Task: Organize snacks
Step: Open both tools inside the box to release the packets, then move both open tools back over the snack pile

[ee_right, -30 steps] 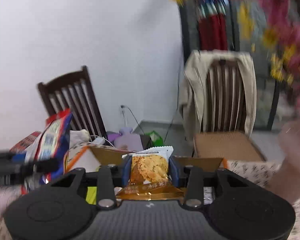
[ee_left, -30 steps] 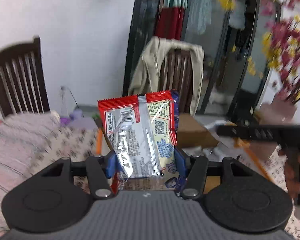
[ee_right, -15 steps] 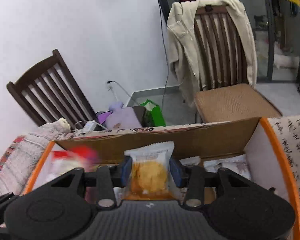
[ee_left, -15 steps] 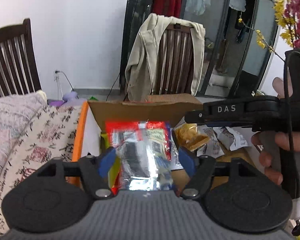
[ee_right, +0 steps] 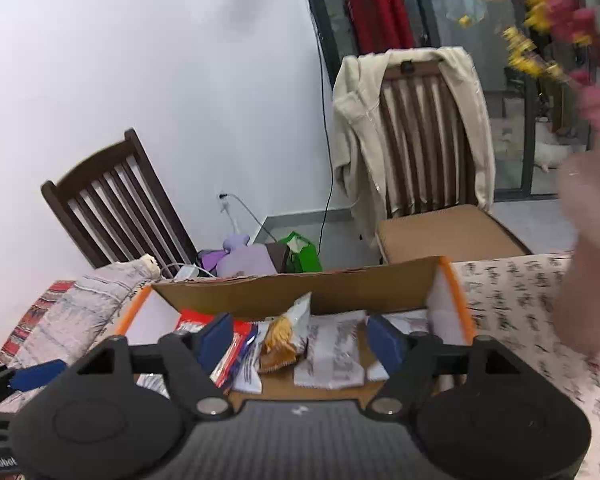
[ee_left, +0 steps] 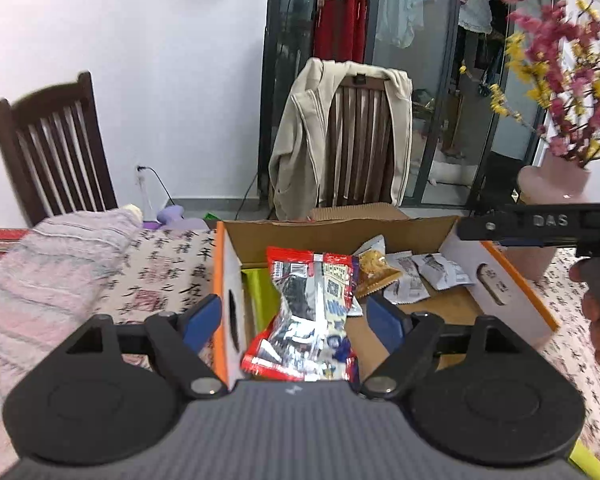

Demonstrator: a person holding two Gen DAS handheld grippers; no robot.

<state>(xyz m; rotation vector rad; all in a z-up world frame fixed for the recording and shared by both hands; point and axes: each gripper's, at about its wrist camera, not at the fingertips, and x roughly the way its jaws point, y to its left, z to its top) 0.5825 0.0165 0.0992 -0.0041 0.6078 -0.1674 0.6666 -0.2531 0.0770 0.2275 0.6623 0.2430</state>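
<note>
An open cardboard box with orange edges sits on the table. My left gripper hangs over its near left part, jaws opening. A red and silver snack packet lies in the box between the blue pads, touching neither. My right gripper is also opening over the box. A yellow snack packet lies loose below its pads, beside the red packet and white packets. In the left wrist view the yellow packet rests mid-box, and the right gripper reaches in from the right.
A folded striped blanket lies left of the box on a calligraphy-print cloth. A pink vase with flowers stands at the right. Behind the table are a dark chair and a chair draped with a beige jacket.
Both grippers came down over the box and spread their jaws. The red packet and the yellow packet, held a second ago, now lie loose inside the box.
</note>
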